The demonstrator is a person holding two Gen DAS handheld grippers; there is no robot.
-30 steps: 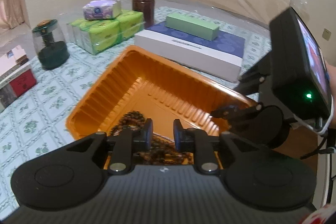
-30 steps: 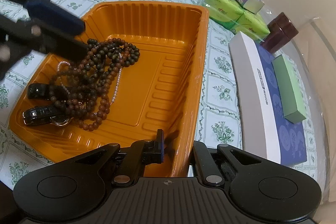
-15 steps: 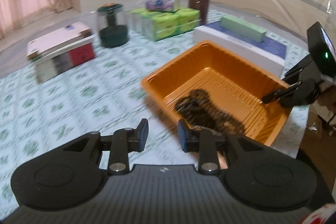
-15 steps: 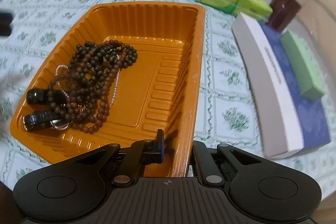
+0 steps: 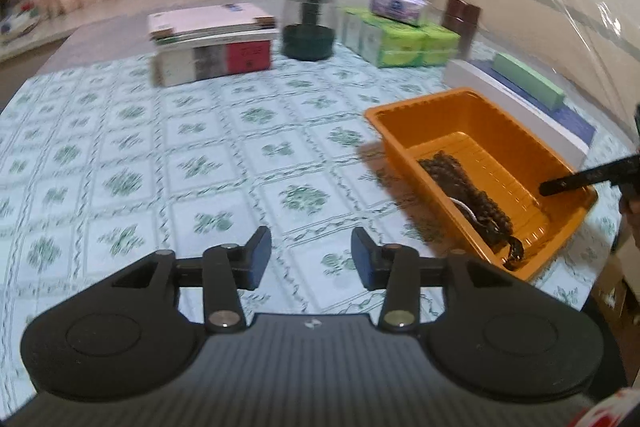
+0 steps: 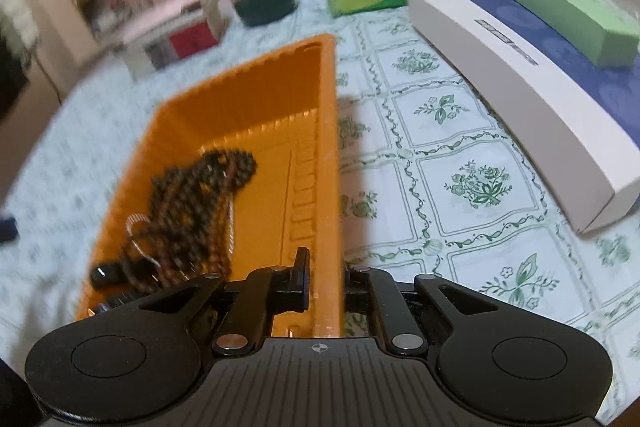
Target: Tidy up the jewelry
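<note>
Letting go of the tray cleanly is, I judge, the step in hand. The left tool [image 5: 310, 255] hangs over bare bench [image 5: 160, 167], well apart from the tray. Its jaws have just been opening, stand about half apart and hold nothing. The orange tray [image 5: 404, 107] sits to its right, with the dark bead strands [image 5: 460, 183] heaped at its near end. The right tool [image 6: 326, 267] straddles the tray's long wall. Its jaws have just been opening, a little, with the wall between them and seemingly no longer pinched. Spread them fully before lifting straight up, or the light tray may drag and spill the beads.
</note>
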